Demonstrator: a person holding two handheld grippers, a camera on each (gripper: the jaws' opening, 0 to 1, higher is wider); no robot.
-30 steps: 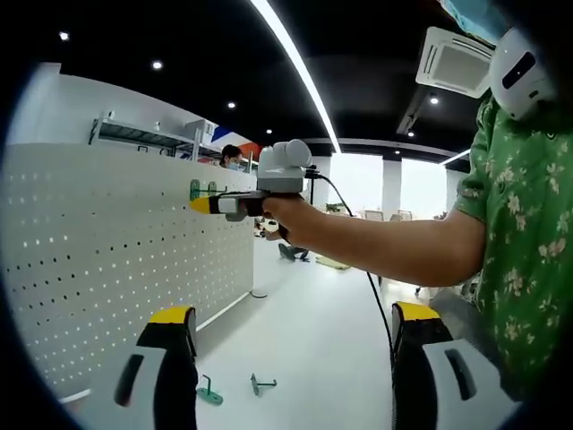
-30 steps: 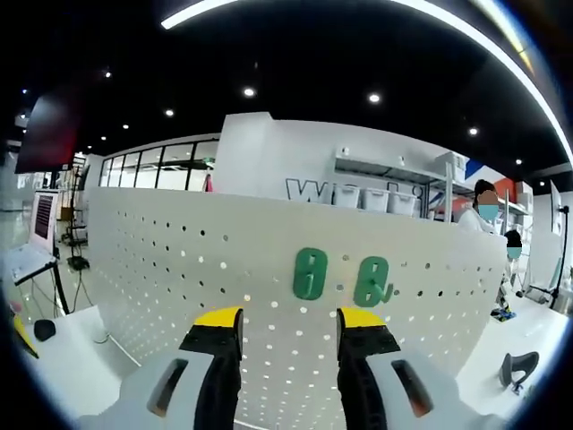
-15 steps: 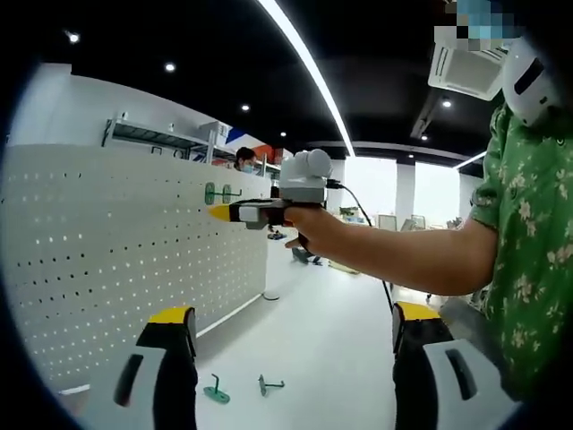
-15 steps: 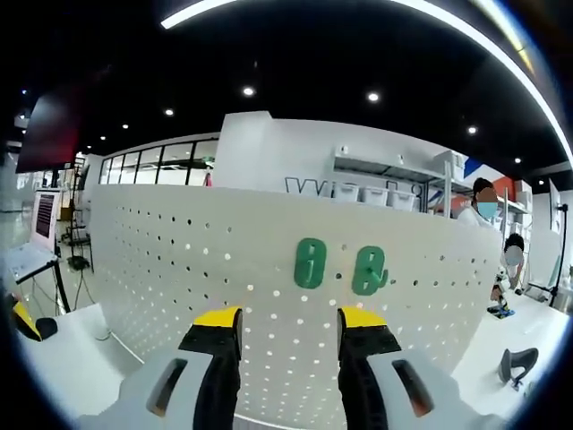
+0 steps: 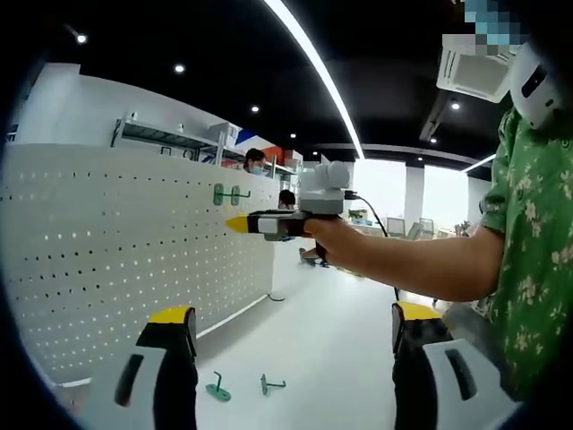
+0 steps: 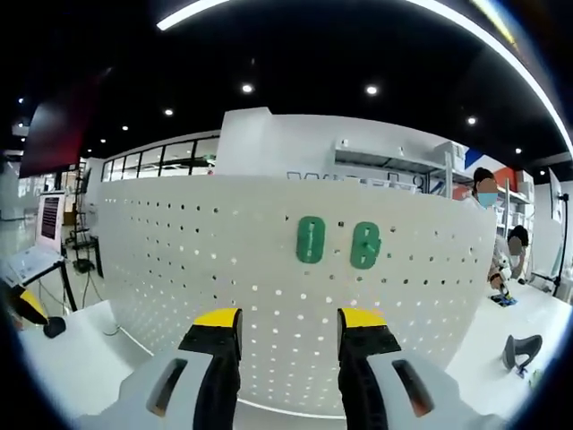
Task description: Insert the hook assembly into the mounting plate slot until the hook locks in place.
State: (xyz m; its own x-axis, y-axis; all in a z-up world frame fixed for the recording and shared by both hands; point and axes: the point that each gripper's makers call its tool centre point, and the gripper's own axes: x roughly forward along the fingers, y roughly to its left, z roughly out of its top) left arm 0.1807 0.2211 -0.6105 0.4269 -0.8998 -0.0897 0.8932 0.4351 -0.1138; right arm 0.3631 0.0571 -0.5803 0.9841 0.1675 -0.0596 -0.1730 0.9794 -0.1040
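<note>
With both sets of jaws gaping empty, the right gripper (image 5: 269, 223) is facing two green hooks (image 6: 337, 242) seated on the pegboard (image 6: 224, 269) (apparently checking their lock), while spare hooks (image 5: 242, 387) are lying on the bench (image 5: 331, 358).

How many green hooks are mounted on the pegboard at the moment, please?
2: the left hook and the right hook sit side by side near the top of the pegboard. Loose ones on the table are not counted.

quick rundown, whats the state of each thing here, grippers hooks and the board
left gripper: open, empty
right gripper: open, empty, facing the pegboard
pegboard: upright
two green hooks: mounted on the pegboard, side by side
two loose hooks: lying on the table by the pegboard
</note>
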